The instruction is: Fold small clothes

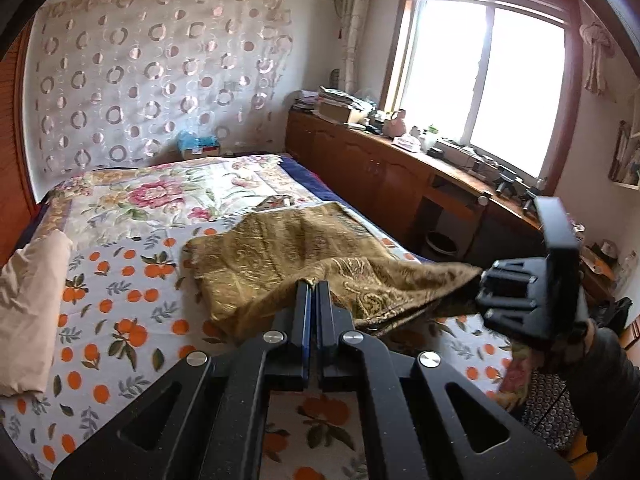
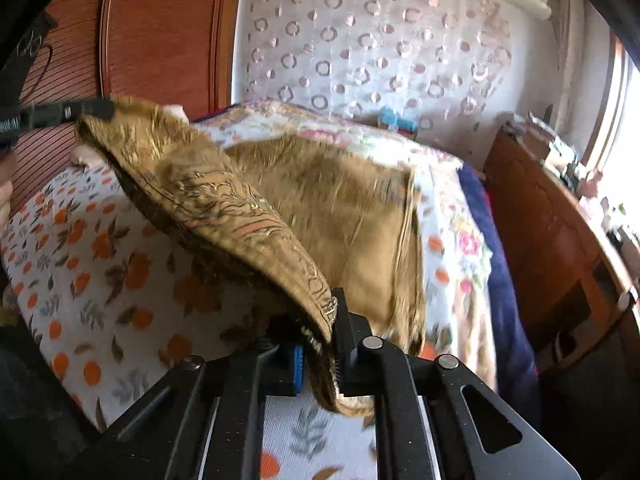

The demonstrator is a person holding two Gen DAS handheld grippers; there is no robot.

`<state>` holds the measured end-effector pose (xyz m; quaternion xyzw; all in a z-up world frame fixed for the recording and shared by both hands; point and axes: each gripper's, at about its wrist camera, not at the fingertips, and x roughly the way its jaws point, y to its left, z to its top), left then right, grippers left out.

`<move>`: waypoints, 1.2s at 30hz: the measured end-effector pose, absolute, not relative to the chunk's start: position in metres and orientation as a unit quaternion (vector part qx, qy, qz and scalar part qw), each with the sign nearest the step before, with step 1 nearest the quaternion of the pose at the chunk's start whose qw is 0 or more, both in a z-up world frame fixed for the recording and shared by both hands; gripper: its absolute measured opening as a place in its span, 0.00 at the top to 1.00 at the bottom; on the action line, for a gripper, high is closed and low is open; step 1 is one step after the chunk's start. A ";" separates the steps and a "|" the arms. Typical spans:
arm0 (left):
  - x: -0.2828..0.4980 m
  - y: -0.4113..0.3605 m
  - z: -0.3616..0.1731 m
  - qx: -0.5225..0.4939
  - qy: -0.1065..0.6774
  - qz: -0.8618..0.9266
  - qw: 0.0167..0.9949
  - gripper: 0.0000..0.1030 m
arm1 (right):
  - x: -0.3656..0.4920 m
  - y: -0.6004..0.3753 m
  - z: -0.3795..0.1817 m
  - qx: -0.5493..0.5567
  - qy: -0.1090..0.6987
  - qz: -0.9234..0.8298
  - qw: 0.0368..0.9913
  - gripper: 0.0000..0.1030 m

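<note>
A golden-brown patterned cloth (image 1: pixel 280 248) lies half lifted over the bed's orange-print sheet (image 1: pixel 120 320). My left gripper (image 1: pixel 314 283) is shut, pinching the cloth's near edge at its tips. In the right wrist view the left gripper (image 2: pixel 94 109) holds one raised corner at the upper left. My right gripper (image 1: pixel 482 276) grips the cloth's right corner, held by a hand in a dark sleeve. In its own view the right gripper (image 2: pixel 320 344) is shut on the cloth (image 2: pixel 352 216), whose hem hangs between the fingers. The near edge is stretched between both grippers above the sheet.
A beige pillow (image 1: pixel 28 300) lies at the bed's left. A floral quilt (image 1: pixel 160 196) covers the far half. A wooden cabinet (image 1: pixel 360 160) with clutter runs under the window at the right, with a bin (image 1: pixel 440 242) below. A wooden wardrobe (image 2: pixel 160 32) stands behind the bed.
</note>
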<state>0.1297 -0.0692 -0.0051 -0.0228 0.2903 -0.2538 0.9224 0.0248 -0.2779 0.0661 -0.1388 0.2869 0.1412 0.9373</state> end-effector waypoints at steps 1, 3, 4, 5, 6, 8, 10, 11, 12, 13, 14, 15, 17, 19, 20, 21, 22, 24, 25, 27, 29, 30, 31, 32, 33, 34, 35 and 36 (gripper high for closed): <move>0.133 -0.067 -0.006 -0.023 0.290 -0.250 0.923 0.98 | 0.029 -0.277 0.071 -0.135 0.280 0.141 0.940 0.91; 0.140 -0.063 -0.008 -0.025 0.292 -0.246 0.924 0.98 | 0.038 -0.276 0.076 -0.127 0.268 0.143 0.944 0.92; 0.145 -0.061 -0.008 -0.026 0.294 -0.244 0.924 0.98 | 0.044 -0.275 0.079 -0.121 0.263 0.144 0.946 0.92; 0.149 -0.060 -0.009 -0.027 0.295 -0.242 0.924 0.98 | 0.049 -0.274 0.080 -0.117 0.258 0.145 0.948 0.92; 0.154 -0.059 -0.009 -0.027 0.296 -0.239 0.924 0.98 | 0.052 -0.274 0.081 -0.113 0.254 0.147 0.949 0.92; 0.160 -0.057 -0.009 -0.025 0.298 -0.234 0.925 0.98 | 0.058 -0.274 0.080 -0.108 0.246 0.150 0.951 0.92; 0.168 -0.056 -0.009 -0.024 0.300 -0.230 0.926 0.98 | 0.068 -0.272 0.080 -0.107 0.239 0.154 0.953 0.92; 0.173 -0.055 -0.009 -0.024 0.301 -0.228 0.926 0.98 | 0.072 -0.272 0.078 -0.106 0.236 0.155 0.953 0.92; 0.178 -0.055 -0.008 -0.023 0.302 -0.225 0.926 0.98 | 0.076 -0.273 0.076 -0.106 0.235 0.158 0.953 0.92; 0.184 -0.054 -0.008 -0.024 0.302 -0.223 0.926 0.98 | 0.083 -0.273 0.076 -0.105 0.233 0.161 0.953 0.92; 0.189 -0.053 -0.008 -0.024 0.303 -0.222 0.926 0.98 | 0.088 -0.273 0.073 -0.103 0.232 0.163 0.953 0.92; 0.195 -0.052 -0.008 -0.025 0.304 -0.220 0.927 0.98 | 0.096 -0.273 0.074 -0.101 0.229 0.166 0.954 0.92; 0.209 -0.050 -0.010 -0.026 0.308 -0.216 0.926 0.98 | 0.105 -0.279 0.069 -0.099 0.227 0.171 0.954 0.92; 0.221 -0.049 -0.013 -0.026 0.314 -0.212 0.925 0.98 | 0.118 -0.279 0.067 -0.100 0.229 0.175 0.952 0.92; 0.228 -0.048 -0.014 -0.026 0.317 -0.210 0.924 0.98 | 0.126 -0.279 0.064 -0.101 0.231 0.177 0.951 0.92; 0.235 -0.048 -0.016 -0.026 0.320 -0.208 0.924 0.98 | 0.131 -0.281 0.063 -0.102 0.234 0.178 0.950 0.92; 0.243 -0.047 -0.019 -0.025 0.325 -0.206 0.923 0.98 | 0.140 -0.280 0.060 -0.105 0.237 0.179 0.949 0.92; 0.256 -0.047 -0.024 -0.024 0.333 -0.203 0.920 0.98 | 0.155 -0.281 0.056 -0.108 0.246 0.181 0.946 0.92; 0.264 -0.047 -0.027 -0.024 0.338 -0.202 0.919 0.98 | 0.161 -0.279 0.055 -0.110 0.250 0.181 0.945 0.92; 0.275 -0.046 -0.032 -0.023 0.346 -0.200 0.916 0.98 | 0.176 -0.278 0.051 -0.111 0.259 0.182 0.942 0.92; 0.286 -0.045 -0.038 -0.025 0.354 -0.198 0.914 0.98 | 0.191 -0.276 0.051 -0.111 0.269 0.184 0.939 0.92; 0.290 -0.043 -0.040 -0.025 0.358 -0.198 0.912 0.98 | 0.198 -0.276 0.050 -0.112 0.272 0.185 0.938 0.92; 0.295 -0.042 -0.044 -0.027 0.361 -0.198 0.911 0.98 | 0.204 -0.275 0.049 -0.111 0.276 0.185 0.937 0.92; 0.298 -0.041 -0.046 -0.029 0.365 -0.198 0.909 0.98 | 0.210 -0.275 0.049 -0.110 0.280 0.186 0.936 0.92; 0.302 -0.040 -0.049 -0.030 0.369 -0.197 0.908 0.98 | 0.215 -0.275 0.046 -0.108 0.285 0.186 0.934 0.92; 0.304 -0.040 -0.052 -0.030 0.373 -0.197 0.906 0.98 | 0.219 -0.274 0.046 -0.105 0.288 0.187 0.933 0.92; 0.306 -0.040 -0.056 -0.030 0.376 -0.198 0.905 0.98 | 0.221 -0.272 0.046 -0.103 0.291 0.187 0.932 0.92; 0.308 -0.040 -0.057 -0.029 0.379 -0.197 0.904 0.98 | 0.224 -0.271 0.045 -0.102 0.295 0.187 0.931 0.92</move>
